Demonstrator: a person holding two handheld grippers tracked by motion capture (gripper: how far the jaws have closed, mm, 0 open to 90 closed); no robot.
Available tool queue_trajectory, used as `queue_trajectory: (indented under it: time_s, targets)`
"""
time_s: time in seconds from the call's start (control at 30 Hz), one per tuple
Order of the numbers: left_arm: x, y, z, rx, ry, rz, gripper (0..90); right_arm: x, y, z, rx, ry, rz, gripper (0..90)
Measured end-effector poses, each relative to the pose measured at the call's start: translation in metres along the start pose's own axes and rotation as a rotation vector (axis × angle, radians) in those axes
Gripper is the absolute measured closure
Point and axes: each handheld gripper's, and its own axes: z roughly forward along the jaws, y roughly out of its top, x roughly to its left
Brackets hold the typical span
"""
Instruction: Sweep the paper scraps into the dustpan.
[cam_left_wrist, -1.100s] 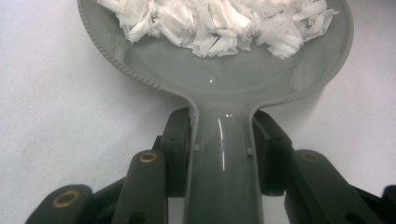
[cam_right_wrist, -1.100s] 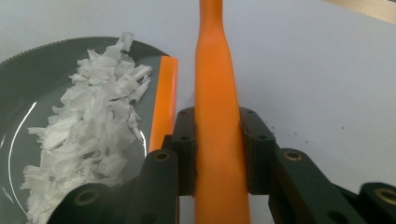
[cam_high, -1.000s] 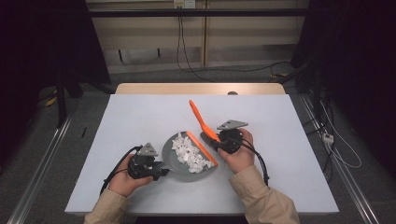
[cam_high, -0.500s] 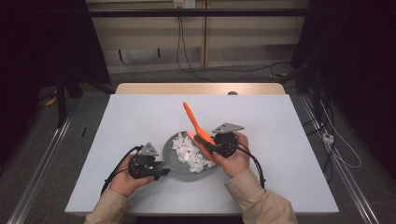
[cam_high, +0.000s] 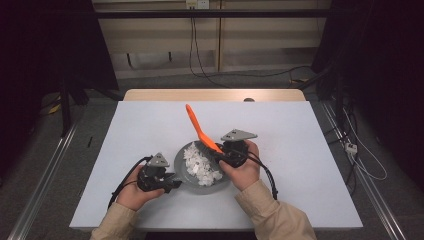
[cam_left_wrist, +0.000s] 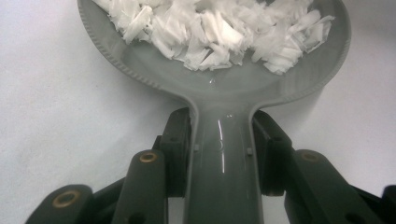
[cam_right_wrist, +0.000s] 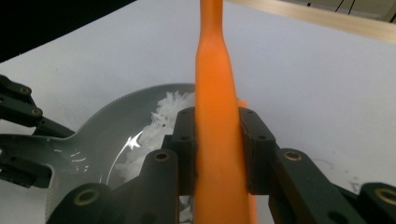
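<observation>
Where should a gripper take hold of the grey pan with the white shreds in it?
By its flat handle, approached from the handle end along the table, jaws on the two long edges. The grey pan is round and full of white shreds; the left gripper holds it this way.

You have a grey pan (cam_high: 200, 181) sitting flat on the white table (cam_high: 300, 140), near your edge and about midway across. It is shallow and round, with a finely ridged rim and a glossy inside, and its short flat handle (cam_left_wrist: 222, 163) points toward your left side. A heap of white shredded flakes (cam_high: 200, 162) (thin, torn-looking pieces) covers much of its floor, leaving a bare strip near the handle. The orange spatula (cam_high: 200, 131) is long, smooth and slim, narrowing along its length. It stands tilted over the pan's right rim, its upper end leaning away from you and to the left.
</observation>
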Motion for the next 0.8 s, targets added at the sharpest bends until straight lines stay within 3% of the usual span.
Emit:
queue_trajectory:
  time_s: [0.2,0.33,0.57,0.8]
  targets:
    - [0.001,0.0,-0.001,0.001,0.002,-0.004,62.4,-0.014,0.003,-0.009,-0.024,-0.007,0.028,71.6]
    - [0.001,0.0,-0.001,0.002,0.003,-0.002,62.5,-0.024,0.001,-0.011,-0.029,-0.04,0.044,71.6]
    - [0.001,-0.001,-0.002,0.004,0.013,0.002,62.4,-0.037,-0.006,-0.008,0.004,-0.095,0.04,71.6]
    - [-0.001,-0.001,-0.001,0.014,-0.016,0.025,58.8,-0.046,-0.013,-0.005,0.035,-0.118,0.052,71.6]
